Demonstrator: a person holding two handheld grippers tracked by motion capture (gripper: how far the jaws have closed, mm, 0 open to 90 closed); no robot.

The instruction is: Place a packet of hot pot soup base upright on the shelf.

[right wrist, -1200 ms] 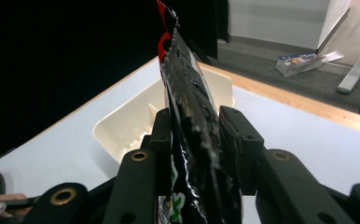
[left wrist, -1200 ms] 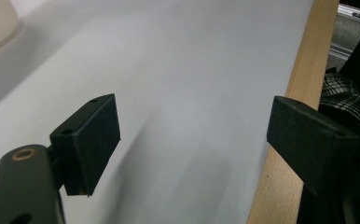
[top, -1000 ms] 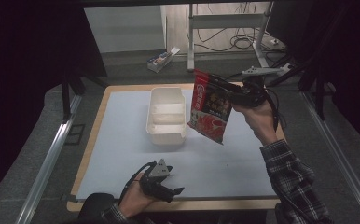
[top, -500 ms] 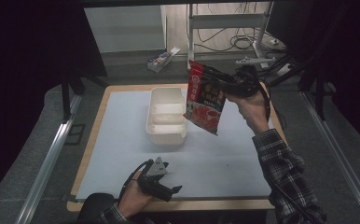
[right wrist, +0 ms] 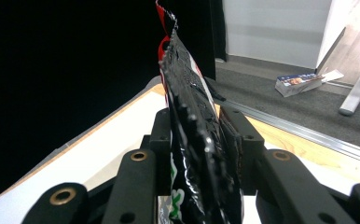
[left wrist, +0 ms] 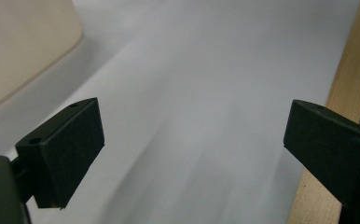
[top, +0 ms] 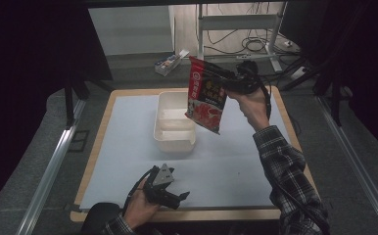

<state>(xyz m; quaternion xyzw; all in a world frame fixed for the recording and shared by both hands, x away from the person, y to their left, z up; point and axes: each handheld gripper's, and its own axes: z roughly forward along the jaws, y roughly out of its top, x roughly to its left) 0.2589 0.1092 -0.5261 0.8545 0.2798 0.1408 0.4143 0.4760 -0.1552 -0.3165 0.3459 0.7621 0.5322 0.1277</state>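
In my right gripper (top: 226, 84) I hold a red snack bag (top: 205, 95), and my fingers (right wrist: 236, 140) press flat on both of its faces near the top edge, so the jaws are almost together with only the thin foil between them. In the right gripper view the bag stands on its edge just in front of my fingers and rises above them, and the crimped top is seen against the dark background. From the high view the bag hangs down and a little tilted below my fingers, in the air, and its lower corner is over the right rim of the cream container (top: 173, 121), not touching it as far as I can tell. The container sits on the pale mat (top: 128, 147), below and to the left of my right fingers, and its two compartments look empty. My left gripper (top: 166, 191) lies low at the near edge of the table (top: 285, 112), well apart from the bag, and its jaws have just been opening; they are now wide and nothing is between them, only the mat is ahead of them. I judge that the picking up is done and the carrying is nearly done. What is left is to bring the bag fully over the container, lower it inside and release it.
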